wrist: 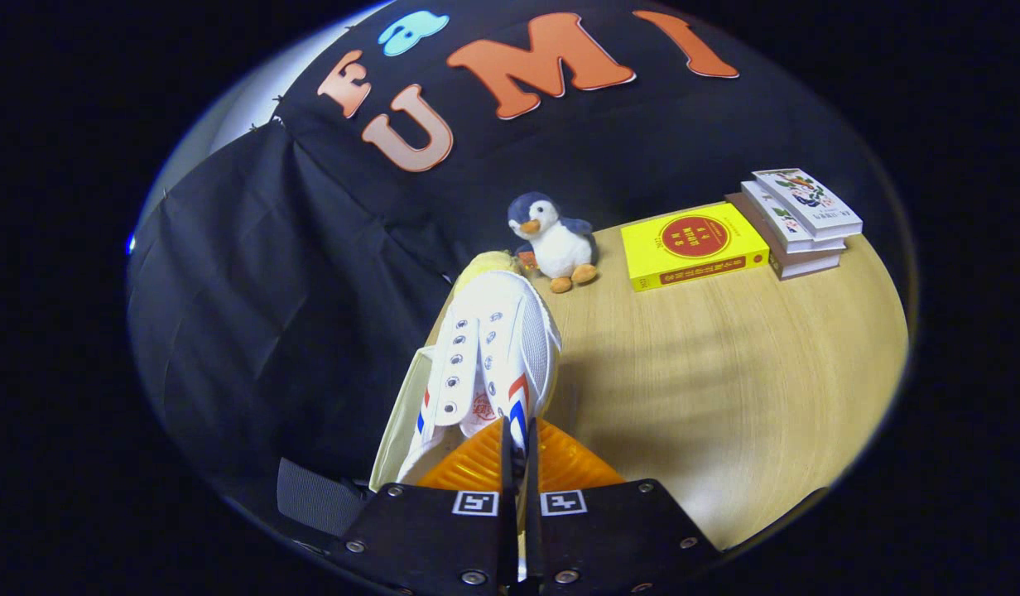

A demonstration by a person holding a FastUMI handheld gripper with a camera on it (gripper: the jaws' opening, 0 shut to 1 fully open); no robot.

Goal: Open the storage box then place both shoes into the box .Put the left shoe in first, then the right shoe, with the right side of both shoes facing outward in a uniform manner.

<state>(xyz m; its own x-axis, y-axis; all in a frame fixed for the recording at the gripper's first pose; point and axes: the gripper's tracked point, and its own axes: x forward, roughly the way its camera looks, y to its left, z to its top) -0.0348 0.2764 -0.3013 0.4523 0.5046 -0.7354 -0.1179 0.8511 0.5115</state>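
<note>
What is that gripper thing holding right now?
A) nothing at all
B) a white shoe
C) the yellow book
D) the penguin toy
B: the gripper has its orange fingers closed on the rim of the white shoe, which sticks out ahead of them, while the penguin toy and the yellow book sit further off on the wooden table.

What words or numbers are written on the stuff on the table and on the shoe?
Nothing here can be read.
On the yellow book: cover print, too small to read.
On the stack of books: cover print, too small.
On the white shoe, pinched by the gripper: a red mark on the tongue, blurred.
On the gripper: square markers, no words.
</note>
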